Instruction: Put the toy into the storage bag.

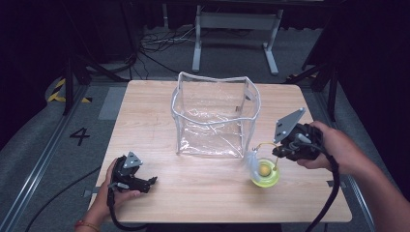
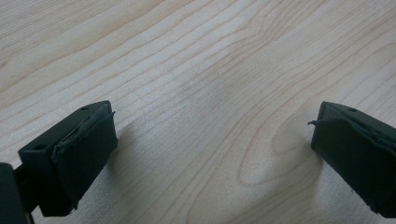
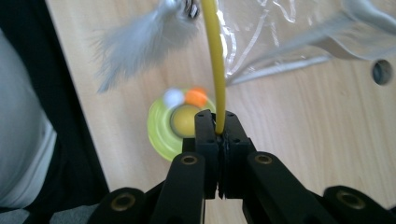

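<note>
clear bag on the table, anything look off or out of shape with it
The clear bag stands open-topped, but its white rim sags and waves rather than holding a clean rectangle, and its walls are creased. It looks floppy, not torn. Beside it, the right gripper is shut on the yellow wand of the feather toy.

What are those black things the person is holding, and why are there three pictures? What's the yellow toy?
A person holds a black pinching tool, called a gripper, in each hand. One picture comes from a camera above the wooden table. The other two come from small cameras riding on each gripper, looking along its jaws.

The left gripper is open, with bare wood between its jaws. The right gripper is pinched shut on the thin yellow wire of a toy. That wire carries a grey feather and rises from a round yellow-green base on the table. Behind the toy stands an open clear plastic bag.
</note>
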Demonstrator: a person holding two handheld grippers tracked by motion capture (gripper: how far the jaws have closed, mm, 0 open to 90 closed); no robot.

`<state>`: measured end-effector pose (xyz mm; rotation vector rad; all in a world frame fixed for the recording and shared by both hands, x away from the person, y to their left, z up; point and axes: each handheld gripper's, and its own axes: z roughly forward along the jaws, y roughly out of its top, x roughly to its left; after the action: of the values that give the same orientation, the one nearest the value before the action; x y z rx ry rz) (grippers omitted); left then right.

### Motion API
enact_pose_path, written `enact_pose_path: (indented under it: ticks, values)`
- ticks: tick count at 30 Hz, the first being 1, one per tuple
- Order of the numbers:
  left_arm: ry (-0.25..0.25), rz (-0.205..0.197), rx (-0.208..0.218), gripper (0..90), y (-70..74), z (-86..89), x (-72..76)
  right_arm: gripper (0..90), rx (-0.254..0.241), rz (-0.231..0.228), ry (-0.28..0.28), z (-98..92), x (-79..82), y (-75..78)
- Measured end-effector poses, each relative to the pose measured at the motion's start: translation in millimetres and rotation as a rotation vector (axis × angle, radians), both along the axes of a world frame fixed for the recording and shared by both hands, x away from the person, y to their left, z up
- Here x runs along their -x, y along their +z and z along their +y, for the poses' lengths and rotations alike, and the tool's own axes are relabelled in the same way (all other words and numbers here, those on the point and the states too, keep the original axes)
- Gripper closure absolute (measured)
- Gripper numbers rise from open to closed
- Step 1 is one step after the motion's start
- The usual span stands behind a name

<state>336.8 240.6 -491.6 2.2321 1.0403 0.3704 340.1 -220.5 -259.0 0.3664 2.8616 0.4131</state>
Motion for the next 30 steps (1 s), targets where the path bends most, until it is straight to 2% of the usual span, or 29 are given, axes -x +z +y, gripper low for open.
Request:
enact_pose_path:
  ticks: [5, 7, 10, 11, 13, 16, 18, 21, 22, 25, 27, 29, 30]
  values:
    - [0.001, 0.003, 0.002, 0.6, -0.1, -0.1, 0.2, 88.6, 0.006, -0.019, -0.047, -15.6, -9.7, 6.7]
    - [0.001, 0.003, 0.002, 0.6, -0.1, -0.1, 0.2, 88.6, 0.009, -0.035, -0.098, -29.9, -21.3, 17.8]
    - [0.002, 0.003, 0.002, 0.5, -0.1, -0.2, 0.2, 88.7, -0.015, -0.042, -0.127, -37.1, -28.1, 24.2]
    - [0.001, 0.003, 0.002, 0.6, 0.0, -0.1, 0.2, 88.7, -0.019, -0.064, -0.165, -44.1, -36.7, 29.8]
    - [0.001, 0.002, 0.002, 0.6, 0.0, -0.1, 0.2, 88.7, -0.028, -0.065, -0.176, -46.5, -40.4, 31.9]
    - [0.001, 0.002, 0.002, 0.6, 0.0, -0.1, 0.2, 88.6, -0.009, -0.077, -0.21, -49.8, -54.6, 36.6]
    - [0.001, 0.002, 0.002, 0.6, -0.1, -0.1, 0.2, 88.6, 0.025, -0.082, -0.223, -49.5, -63.9, 37.4]
    - [0.001, 0.003, 0.002, 0.5, 0.0, -0.1, 0.2, 88.6, 0.023, -0.088, -0.241, -50.1, -73.5, 40.3]
    - [0.001, 0.003, 0.001, 0.5, 0.0, -0.1, 0.2, 88.7, 0.023, -0.102, -0.255, -51.2, -81.7, 45.3]
    - [0.001, 0.003, 0.002, 0.6, 0.0, -0.1, 0.2, 88.6, 0.022, -0.108, -0.269, -52.6, -87.1, 51.5]
    - [0.001, 0.003, 0.002, 0.5, -0.1, -0.1, 0.2, 88.7, 0.004, -0.14, -0.285, -53.5, -92.7, 62.1]
    - [0.001, 0.002, 0.002, 0.5, 0.0, -0.1, 0.2, 88.6, -0.003, -0.146, -0.289, -53.3, -94.9, 67.8]
    - [0.001, 0.002, 0.002, 0.6, 0.0, -0.1, 0.2, 88.6, -0.012, -0.158, -0.287, -52.3, -98.1, 77.3]
